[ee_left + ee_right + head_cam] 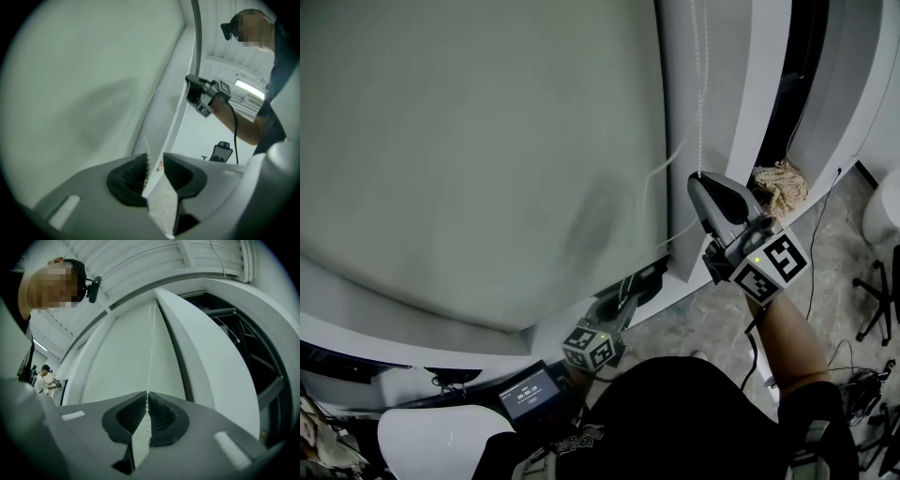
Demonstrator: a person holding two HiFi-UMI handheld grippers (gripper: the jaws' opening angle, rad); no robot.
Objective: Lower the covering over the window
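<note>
A pale roller blind covers most of the window. Its white bead chain hangs along the blind's right edge. My right gripper is raised and shut on that chain; in the right gripper view the beads run straight up from the closed pads. Lower down, my left gripper sits near the blind's bottom corner. In the left gripper view its jaws stand a little apart. The chain lies against the left pad, with a gap to the right pad.
To the right of the blind is a white frame post, then a dark open window recess with a crumpled cloth on its sill. A small screen device sits below the sill. An office chair and cables stand on the floor at right.
</note>
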